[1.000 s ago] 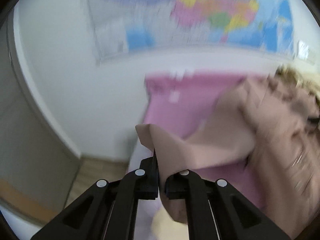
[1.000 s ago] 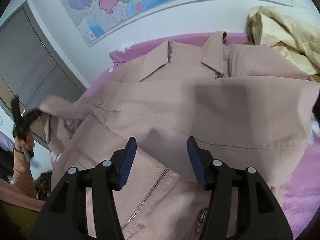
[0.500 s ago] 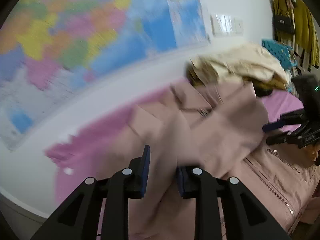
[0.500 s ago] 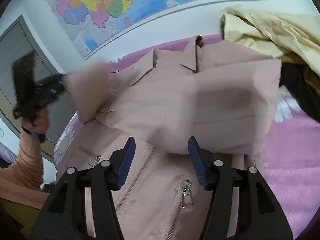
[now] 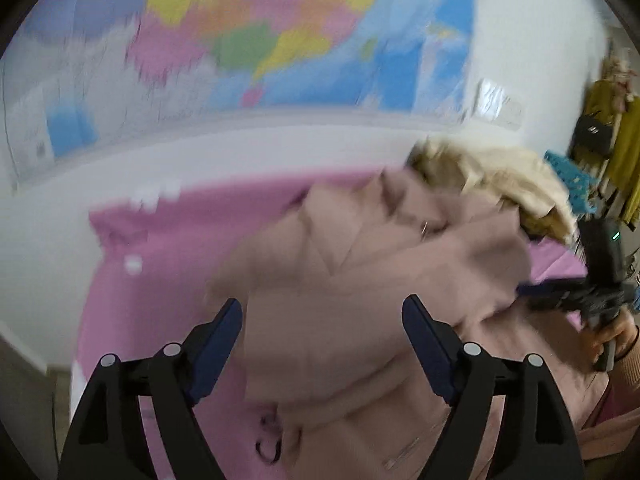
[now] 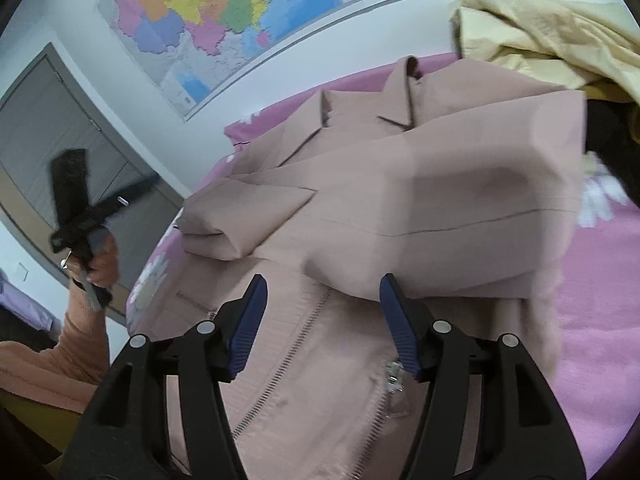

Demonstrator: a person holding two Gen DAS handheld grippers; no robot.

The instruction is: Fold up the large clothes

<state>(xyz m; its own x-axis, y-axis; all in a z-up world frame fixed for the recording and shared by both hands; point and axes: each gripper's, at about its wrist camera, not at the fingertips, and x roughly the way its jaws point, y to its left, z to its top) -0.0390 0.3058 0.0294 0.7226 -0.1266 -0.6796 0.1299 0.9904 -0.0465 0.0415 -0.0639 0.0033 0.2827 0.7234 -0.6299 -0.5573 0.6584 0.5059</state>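
Observation:
A dusty-pink zip jacket (image 6: 360,208) lies front-up on a pink bedspread (image 6: 600,264), collar toward the wall, both sleeves folded across the chest. It also shows, blurred, in the left wrist view (image 5: 360,304). My left gripper (image 5: 322,320) is open and empty above the jacket's left side; it shows in the right wrist view (image 6: 120,200) held off the bed's left edge. My right gripper (image 6: 320,296) is open and empty above the zipper (image 6: 280,364); it shows in the left wrist view (image 5: 560,292) at the right.
A pile of cream-yellow clothes (image 6: 552,36) lies at the head of the bed by the wall, with something dark beside it. A large map (image 6: 240,4) hangs on the white wall. A grey door (image 6: 52,128) stands left of the bed.
My left gripper swung the left sleeve over the jacket's chest, opened and let it go, then pulled back. The sleeve now lies folded on the jacket. My right gripper stayed open.

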